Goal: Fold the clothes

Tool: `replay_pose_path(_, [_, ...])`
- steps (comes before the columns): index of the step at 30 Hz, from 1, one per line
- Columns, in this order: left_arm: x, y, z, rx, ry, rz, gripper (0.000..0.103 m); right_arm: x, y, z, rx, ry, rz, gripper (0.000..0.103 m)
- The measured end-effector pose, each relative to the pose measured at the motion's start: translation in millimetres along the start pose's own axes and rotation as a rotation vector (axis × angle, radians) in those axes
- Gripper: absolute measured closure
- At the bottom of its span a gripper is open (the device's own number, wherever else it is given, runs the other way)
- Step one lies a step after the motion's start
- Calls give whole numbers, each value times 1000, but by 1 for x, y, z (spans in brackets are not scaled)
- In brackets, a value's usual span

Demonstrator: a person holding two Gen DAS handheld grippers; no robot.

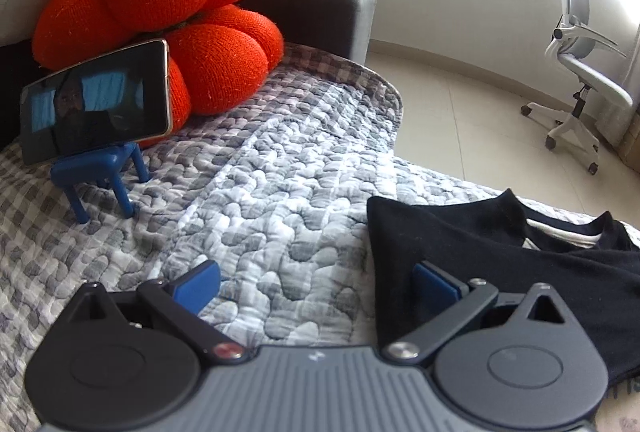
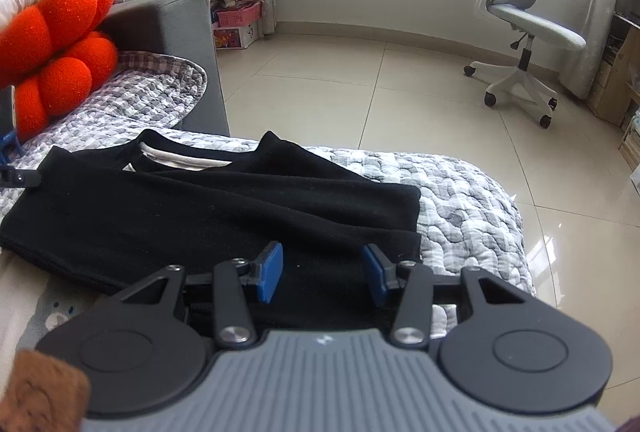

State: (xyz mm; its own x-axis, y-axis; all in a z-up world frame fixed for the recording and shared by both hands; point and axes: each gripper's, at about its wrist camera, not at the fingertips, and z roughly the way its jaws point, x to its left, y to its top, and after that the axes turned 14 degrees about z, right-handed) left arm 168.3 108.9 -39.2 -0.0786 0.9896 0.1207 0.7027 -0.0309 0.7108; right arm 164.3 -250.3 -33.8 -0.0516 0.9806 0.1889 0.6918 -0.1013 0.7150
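Black top lies on the quilted grey-white cover, partly folded: sides look turned in over the body, collar with a pale inner band at the far end, hem end near the cameras. Left gripper fingers spread wide, holding nothing; its left pad is over bare quilt and its right pad sits at the garment's left edge, contact not clear. Right gripper fingers also apart, a bit narrower, holding nothing, poised low above the near hem. Judgement: this fits either a mid-fold stage, with a hem-to-collar fold to come, or a finished narrow fold just let go; the frames don't settle which. If another fold is wanted, it calls for both grippers closing on the near corners through all layers so the tucked sides don't slip out. Hard to make out: black on black hides layer edges and sleeve positions; the garment's near edge is covered by the right gripper body, and its right part runs off frame in the left view. Orange cushion and a phone on a blue stand sit well apart from the top. A brown blurred thing at the right view's bottom corner is unidentifiable.
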Motion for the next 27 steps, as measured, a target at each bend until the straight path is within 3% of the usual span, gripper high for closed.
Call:
replay_pose_path(6, [10, -3, 3, 11, -20, -51, 0, 3, -7, 12, 56, -27, -5, 54])
replay_pose_path(10, [1, 4, -15, -67, -50, -33, 1, 6, -6, 8, 52, -17, -9, 54])
replay_pose_path(17, [-24, -2, 0, 20, -89, 50, 0, 12, -8, 5, 60, -2, -27, 50])
replay_pose_path(23, [-17, 0, -10, -24, -115, -6, 1, 7, -11, 0, 88, 0, -25, 50])
replay_pose_path(27, [-24, -5, 1, 50, -85, 53, 0, 0, -13, -5, 113, -1, -17, 50])
